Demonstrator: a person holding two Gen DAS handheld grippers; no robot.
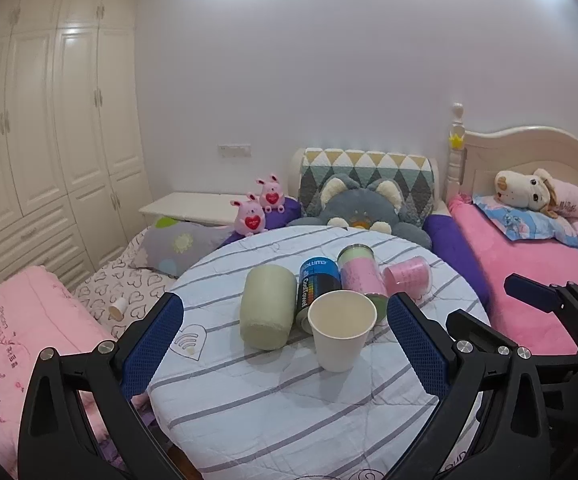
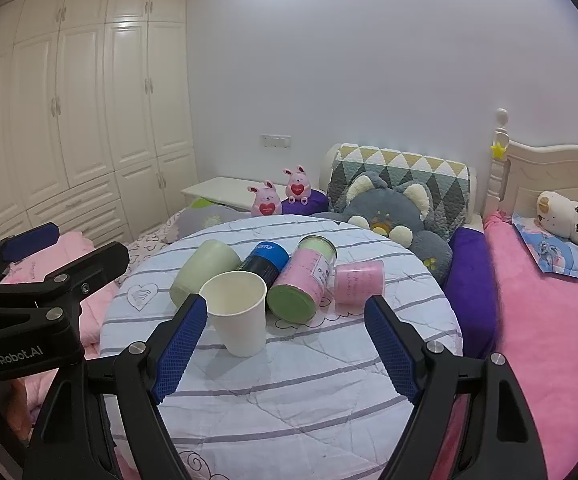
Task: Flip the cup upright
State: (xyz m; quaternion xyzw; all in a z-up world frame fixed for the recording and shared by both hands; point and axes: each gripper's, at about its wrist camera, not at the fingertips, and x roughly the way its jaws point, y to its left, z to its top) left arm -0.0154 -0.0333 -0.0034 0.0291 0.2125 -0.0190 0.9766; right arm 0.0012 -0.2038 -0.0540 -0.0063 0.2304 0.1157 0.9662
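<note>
A white paper cup stands upright, mouth up, on the round table with a striped cloth; it also shows in the right wrist view. My left gripper is open and empty, its blue pads wide apart, with the cup a little ahead between them, nearer the right pad. My right gripper is open and empty; the cup stands just ahead of its left pad. The right gripper shows at the right of the left wrist view.
Behind the cup lie a pale green roll, a blue and black can, a pink and green canister and a small pink tub. Beds with pink covers and plush toys surround the table. A wardrobe stands on the left.
</note>
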